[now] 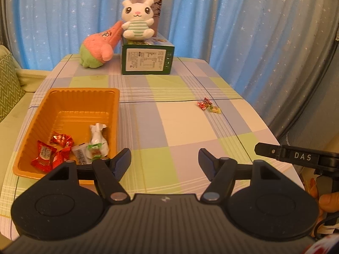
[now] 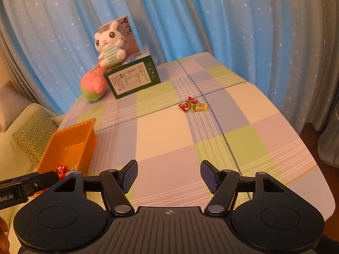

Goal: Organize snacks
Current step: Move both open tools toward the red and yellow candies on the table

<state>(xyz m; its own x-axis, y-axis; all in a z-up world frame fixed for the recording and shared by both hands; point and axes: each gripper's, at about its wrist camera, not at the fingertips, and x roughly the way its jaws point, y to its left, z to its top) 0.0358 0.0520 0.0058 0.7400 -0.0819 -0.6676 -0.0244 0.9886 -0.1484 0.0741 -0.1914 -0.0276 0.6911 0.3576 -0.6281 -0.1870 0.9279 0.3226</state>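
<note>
Left wrist: left gripper (image 1: 164, 162) angled down, fingers apart, probably empty.

Orange tray (image 1: 63, 105) near the left edge of the table, holding red-wrapped candies (image 1: 50, 150) and a white packet (image 1: 97, 139). Checked tablecloth (image 1: 169, 116) in pale green, lilac and cream (thin white stripes too). Toward the right edge, red and yellow-green sweets (image 1: 208, 105). Blue star-speckled curtain (image 1: 211, 10) behind.

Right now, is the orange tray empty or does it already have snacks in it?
Partly filled. The orange tray holds several red-wrapped candies and a white packet at its near end; its far half is bare.
</note>
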